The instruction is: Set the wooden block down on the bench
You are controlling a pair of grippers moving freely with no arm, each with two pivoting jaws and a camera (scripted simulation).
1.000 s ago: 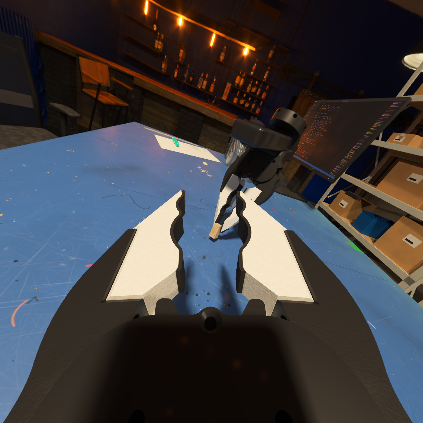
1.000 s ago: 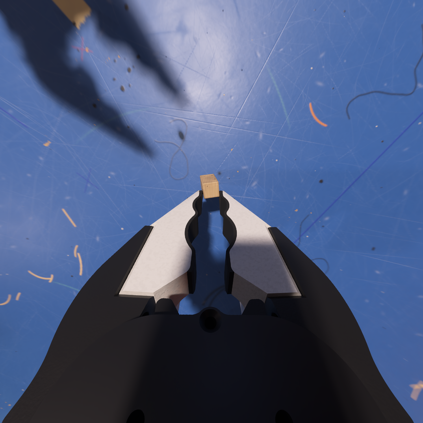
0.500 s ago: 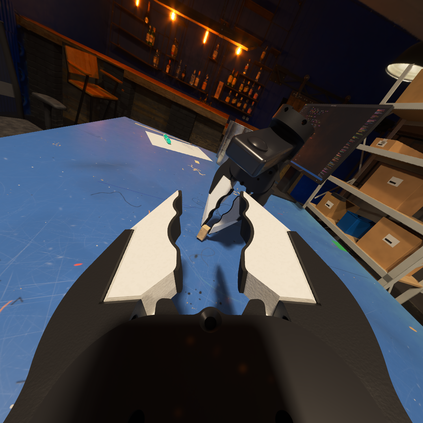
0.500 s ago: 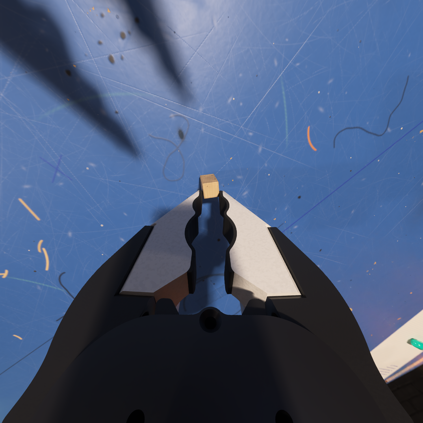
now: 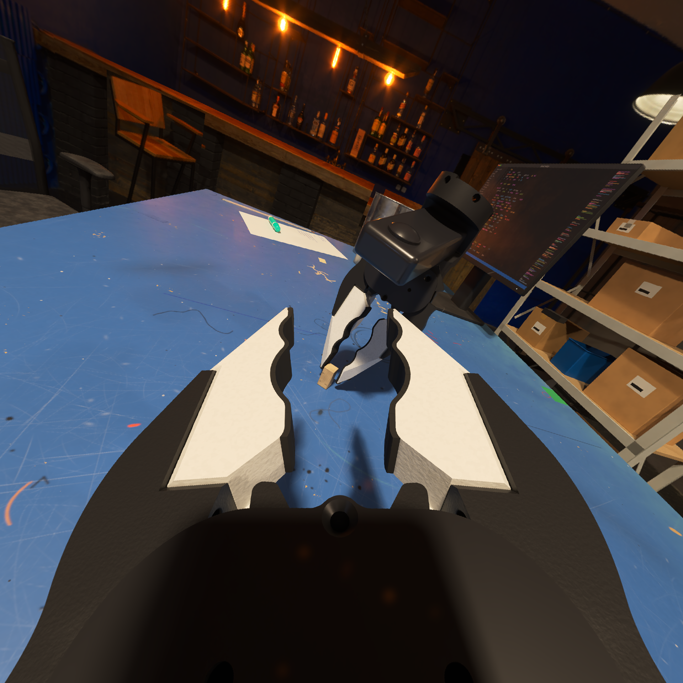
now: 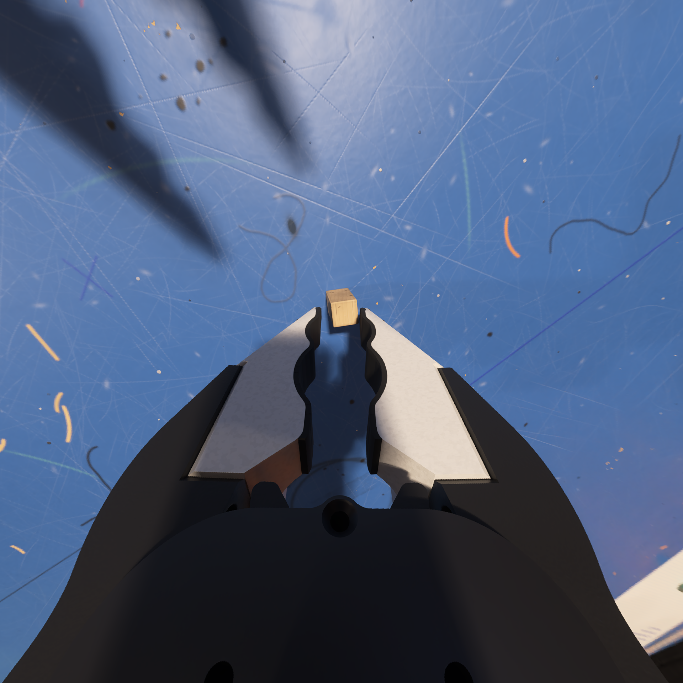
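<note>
The small wooden block point(image 6: 342, 307) stands on the scratched blue bench point(image 6: 480, 148), between the tips of my right gripper point(image 6: 340, 313). The jaws are parted wider than the block, with a clear gap on its left side. In the left wrist view the block point(image 5: 328, 376) rests on the bench point(image 5: 111, 332) under the right gripper point(image 5: 332, 371), which points steeply down at it. My left gripper point(image 5: 340, 314) is open and empty, hovering low over the bench a short way in front of the block.
A white sheet of paper point(image 5: 292, 234) with a green pen point(image 5: 274, 224) lies at the bench's far edge; its corner shows in the right wrist view point(image 6: 654, 606). A dark monitor point(image 5: 547, 221) and shelves of cardboard boxes point(image 5: 628, 295) stand past the right edge.
My right gripper's jaws have opened a little and let go of the block, which now sits on the bench. The left gripper stays open and has shifted only slightly.
</note>
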